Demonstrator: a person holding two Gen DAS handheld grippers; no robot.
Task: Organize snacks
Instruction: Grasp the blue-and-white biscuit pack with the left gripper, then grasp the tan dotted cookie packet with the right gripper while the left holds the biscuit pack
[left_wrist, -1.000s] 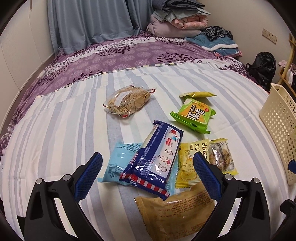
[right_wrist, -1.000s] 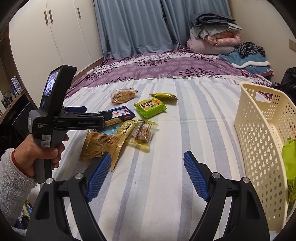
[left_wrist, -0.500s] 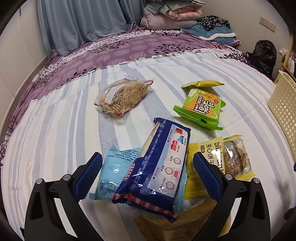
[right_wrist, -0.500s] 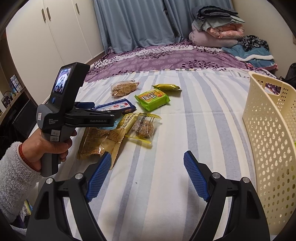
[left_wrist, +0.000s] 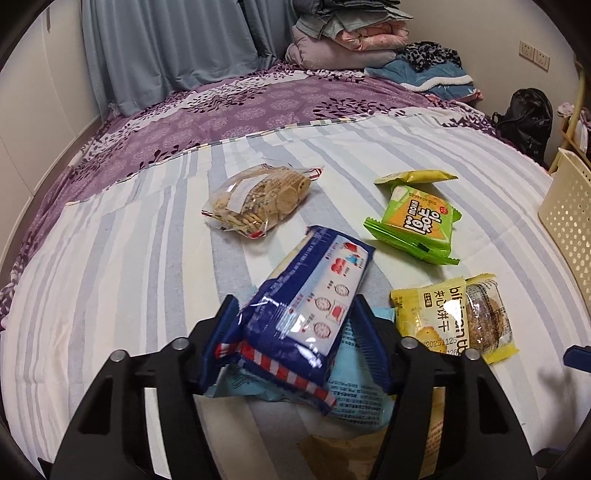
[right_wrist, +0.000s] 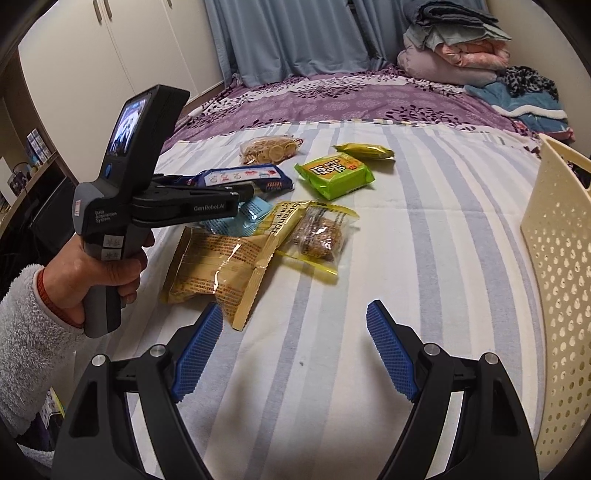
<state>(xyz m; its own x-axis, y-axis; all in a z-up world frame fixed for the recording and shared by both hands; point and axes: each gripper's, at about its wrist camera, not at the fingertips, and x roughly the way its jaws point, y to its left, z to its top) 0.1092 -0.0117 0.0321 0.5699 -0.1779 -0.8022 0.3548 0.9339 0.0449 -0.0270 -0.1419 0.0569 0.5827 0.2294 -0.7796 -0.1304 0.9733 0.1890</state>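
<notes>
Left gripper closing on the blue cracker pack atop the bed's snack pile; slick film may slip out. Right gripper hangs open, empty, beside the basket.

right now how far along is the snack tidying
Barely started. No snack shows inside the visible part of the cream basket. In hand: the left gripper is closing on the blue cracker pack. The right gripper is open and empty. Left on the bed: cookie bag, green packs, yellow packs.
</notes>
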